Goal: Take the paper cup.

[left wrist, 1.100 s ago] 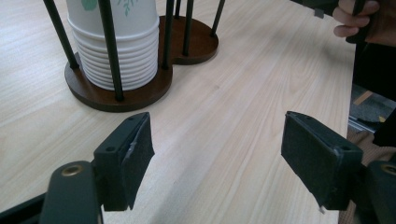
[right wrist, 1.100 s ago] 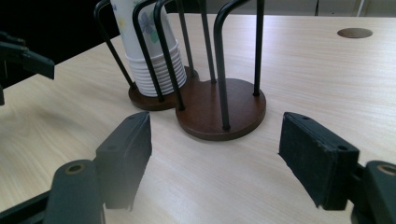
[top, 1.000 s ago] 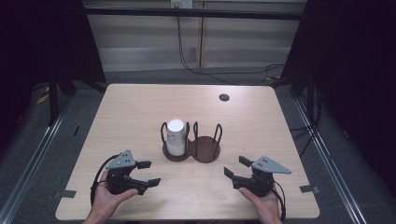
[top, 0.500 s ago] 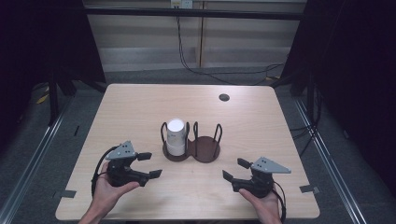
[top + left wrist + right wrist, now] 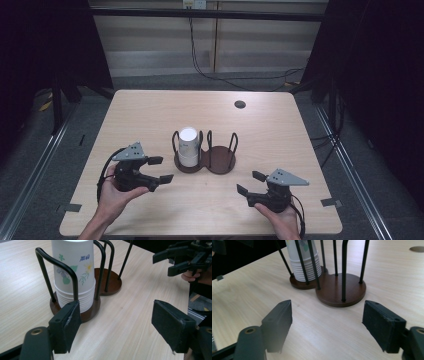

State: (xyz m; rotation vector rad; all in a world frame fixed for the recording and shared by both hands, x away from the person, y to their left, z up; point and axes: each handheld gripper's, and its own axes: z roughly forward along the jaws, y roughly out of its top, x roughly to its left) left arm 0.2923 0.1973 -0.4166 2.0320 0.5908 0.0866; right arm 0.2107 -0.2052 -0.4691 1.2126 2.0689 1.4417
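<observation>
At the middle of the table stands the holder, a dark double base with upright wire loops; its left ring holds the cup stack, white paper cups nested together with a flower print on the outermost, upright inside the loops; its right ring has nothing in it. Left of the holder and nearer the person, the left gripper is held above the wood, pointing toward the stack; its jaws stand well apart with nothing between them, the pads bare in the left gripper view, where the stack sits just beyond the near pad; whether that pad clears the holder's rim is hard to judge from there, though from above the two look apart. Right of the holder and nearer the person, the right gripper sits low over the wood, aimed at the holder's vacant ring; its jaws have just been closing a little, yet remain wide apart and grip nothing. Beyond the holder, toward the far right edge, a small dark round hole marks the tabletop.
</observation>
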